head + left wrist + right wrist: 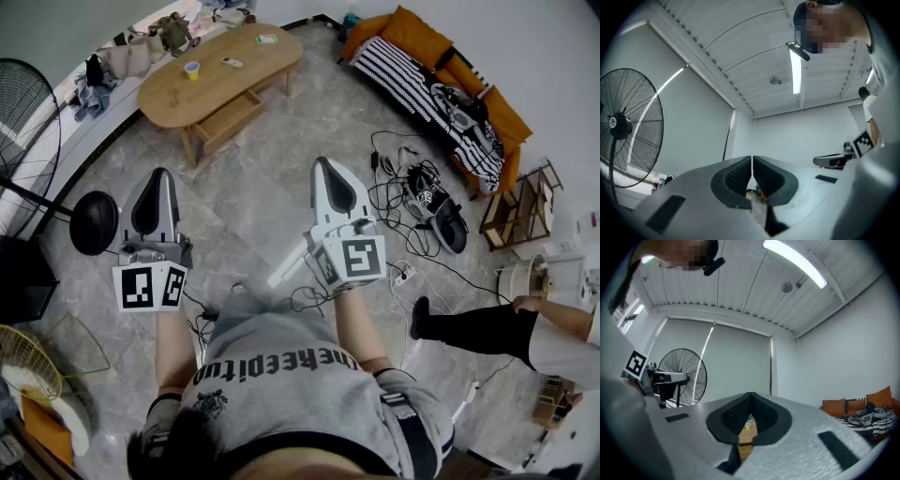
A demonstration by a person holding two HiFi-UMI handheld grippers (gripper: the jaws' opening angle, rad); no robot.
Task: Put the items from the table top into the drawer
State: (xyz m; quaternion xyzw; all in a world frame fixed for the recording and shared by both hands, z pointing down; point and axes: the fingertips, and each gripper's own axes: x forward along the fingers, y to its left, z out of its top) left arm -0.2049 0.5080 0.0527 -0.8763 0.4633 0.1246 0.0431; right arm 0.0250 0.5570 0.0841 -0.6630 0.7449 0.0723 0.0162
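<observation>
Both the left claw (pixel 160 174) and the right claw (pixel 324 163) are pinched shut on nothing, well short of the wooden table (pixel 173 101) ahead, where the yellow cup (pixel 191 69) and other bits sit, with the right claw aimed straight at it.

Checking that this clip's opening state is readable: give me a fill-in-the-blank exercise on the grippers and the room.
The left gripper and the right gripper both have empty jaws that are ____.
The cup on the wooden coffee table is ____ in colour.
In the head view, the standing fan is at the ____ edge.
Missing words: shut; yellow; left.
</observation>
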